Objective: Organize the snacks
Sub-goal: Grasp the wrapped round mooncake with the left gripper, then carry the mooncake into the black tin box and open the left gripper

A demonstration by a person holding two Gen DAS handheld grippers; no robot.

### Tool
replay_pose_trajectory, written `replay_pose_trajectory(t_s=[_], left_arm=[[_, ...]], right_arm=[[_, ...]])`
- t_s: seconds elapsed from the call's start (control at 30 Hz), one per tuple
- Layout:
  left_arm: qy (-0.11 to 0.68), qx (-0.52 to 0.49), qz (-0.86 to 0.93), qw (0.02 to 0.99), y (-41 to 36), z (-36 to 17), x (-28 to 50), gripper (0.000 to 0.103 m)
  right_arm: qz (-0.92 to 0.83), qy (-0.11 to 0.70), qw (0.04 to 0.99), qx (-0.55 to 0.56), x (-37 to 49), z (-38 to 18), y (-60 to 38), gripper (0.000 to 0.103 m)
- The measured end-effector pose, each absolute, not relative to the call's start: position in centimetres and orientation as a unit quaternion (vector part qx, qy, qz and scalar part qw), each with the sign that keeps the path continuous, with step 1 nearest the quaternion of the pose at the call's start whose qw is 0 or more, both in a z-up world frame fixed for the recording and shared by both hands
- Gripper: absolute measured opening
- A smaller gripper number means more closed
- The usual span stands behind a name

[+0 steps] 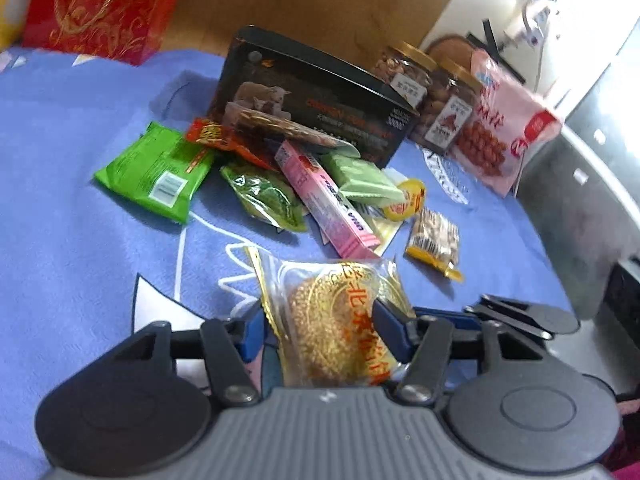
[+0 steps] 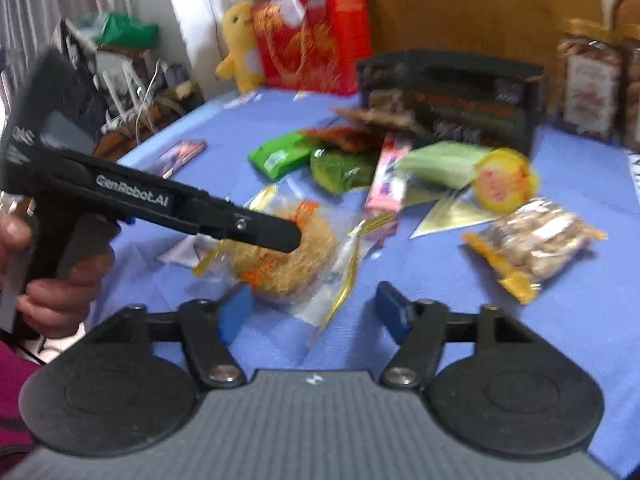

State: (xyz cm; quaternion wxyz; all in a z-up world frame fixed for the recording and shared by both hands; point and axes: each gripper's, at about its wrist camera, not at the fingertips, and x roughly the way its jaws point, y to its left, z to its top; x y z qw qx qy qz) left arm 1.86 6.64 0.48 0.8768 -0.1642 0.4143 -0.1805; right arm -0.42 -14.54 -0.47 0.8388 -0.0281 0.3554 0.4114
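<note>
Left gripper (image 1: 320, 332) closing on a pastry (image 1: 336, 324)

At the bottom centre of the left wrist view the clear-wrapped golden pastry is sitting between the blue pads (image 1: 390, 330), which are pressing its sides. The right gripper (image 2: 316, 312), low in its own view, is standing released with only blue cloth (image 2: 440, 264) between its fingers. The other snacks are lying in a heap mid-frame before a black box (image 1: 316, 100), with jars (image 1: 408, 76) upper right.
</note>
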Motion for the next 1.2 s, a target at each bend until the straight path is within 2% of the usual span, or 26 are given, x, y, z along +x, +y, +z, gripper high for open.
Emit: replay_pose_trajectory(t_s=[0.03,0.07,0.2,0.43,0.57,0.73,0.8,0.93,1.03,1.2], left_arm=[[0.414,-0.160,-0.181,0.877,6.5,0.6,1.8,0.052],[0.413,-0.158,-0.178,0.879,6.4,0.8,1.7,0.050],[0.382,-0.139,-0.185,0.895,6.2,3.8,2.6,0.047],[0.263,-0.065,-0.192,0.943,4.0,12.0,11.2,0.051],[0.288,-0.078,-0.158,0.941,3.6,11.1,18.9,0.052],[0.345,-0.093,-0.131,0.925,4.1,7.6,23.3,0.051],[0.348,-0.093,-0.135,0.923,4.5,7.0,23.3,0.055],[0.312,-0.114,-0.154,0.931,7.5,8.1,19.2,0.058],[0.278,-0.161,-0.183,0.929,10.6,8.5,14.4,0.061],[0.293,-0.194,-0.181,0.919,12.4,5.8,8.9,0.061]], right_arm=[[0.419,0.345,0.839,-0.038,-0.8,-0.5,-14.2,0.061],[0.421,0.339,0.840,-0.051,-0.9,-0.6,-13.6,0.056],[0.422,0.313,0.850,-0.048,0.0,1.1,-13.5,0.048],[0.373,0.208,0.904,-0.032,8.3,7.6,-13.4,0.048],[0.333,0.234,0.913,-0.025,15.7,7.8,-11.9,0.048],[0.290,0.268,0.918,-0.045,18.7,5.5,-10.6,0.052],[0.285,0.264,0.921,-0.036,18.4,5.4,-11.1,0.056],[0.294,0.234,0.926,0.018,15.3,6.8,-14.0,0.056],[0.366,0.250,0.894,0.065,10.6,6.4,-16.3,0.054],[0.380,0.310,0.871,-0.012,5.2,1.8,-13.3,0.051]])
